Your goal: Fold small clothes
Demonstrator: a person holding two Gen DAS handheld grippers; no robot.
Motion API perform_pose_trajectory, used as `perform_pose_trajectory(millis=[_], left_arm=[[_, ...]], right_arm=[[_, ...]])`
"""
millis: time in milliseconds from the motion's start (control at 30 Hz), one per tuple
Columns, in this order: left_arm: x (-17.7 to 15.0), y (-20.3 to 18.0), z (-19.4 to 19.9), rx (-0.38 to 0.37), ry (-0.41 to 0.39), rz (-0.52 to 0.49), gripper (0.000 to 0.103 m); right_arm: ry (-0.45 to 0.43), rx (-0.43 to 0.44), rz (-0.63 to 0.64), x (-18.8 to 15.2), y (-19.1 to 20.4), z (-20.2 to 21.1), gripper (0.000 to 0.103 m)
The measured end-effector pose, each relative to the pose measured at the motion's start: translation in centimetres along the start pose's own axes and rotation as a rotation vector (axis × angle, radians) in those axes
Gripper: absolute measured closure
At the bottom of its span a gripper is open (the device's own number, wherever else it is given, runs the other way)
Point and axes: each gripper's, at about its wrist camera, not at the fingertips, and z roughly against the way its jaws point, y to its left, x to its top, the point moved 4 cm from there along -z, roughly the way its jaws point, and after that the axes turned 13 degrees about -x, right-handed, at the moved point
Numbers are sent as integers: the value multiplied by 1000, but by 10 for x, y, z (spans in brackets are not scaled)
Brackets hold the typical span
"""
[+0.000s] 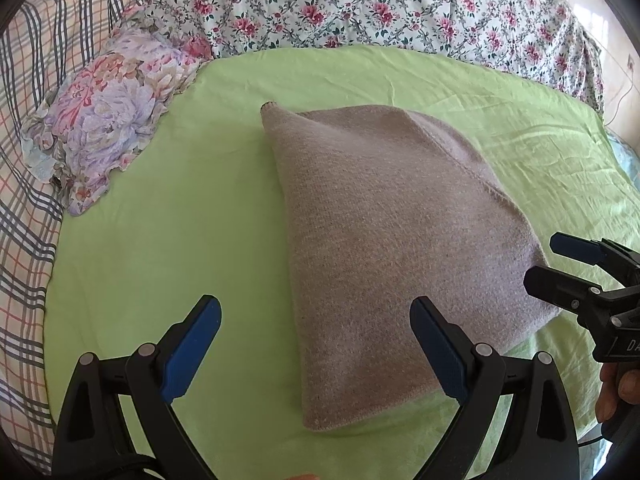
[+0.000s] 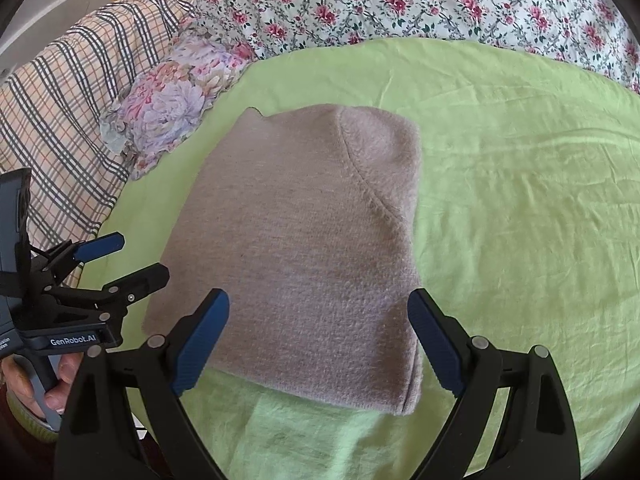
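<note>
A folded grey-brown knit garment lies flat on the green sheet; it also shows in the right wrist view. My left gripper is open and empty, just in front of the garment's near left edge; it shows from the side in the right wrist view. My right gripper is open and empty, hovering over the garment's near edge; it shows at the right in the left wrist view.
A floral pillow lies at the left on the sheet. A rose-patterned quilt runs along the back. A plaid blanket lies on the far left. The green sheet spreads to the garment's right.
</note>
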Motion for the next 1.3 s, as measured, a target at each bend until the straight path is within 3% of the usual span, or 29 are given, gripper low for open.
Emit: perform_pose_trajectory(millis=[1300], left_arm=[[1,-4,5,-2,-17,-27,7]], right_arm=[[-27,6,6,3,9,9,12]])
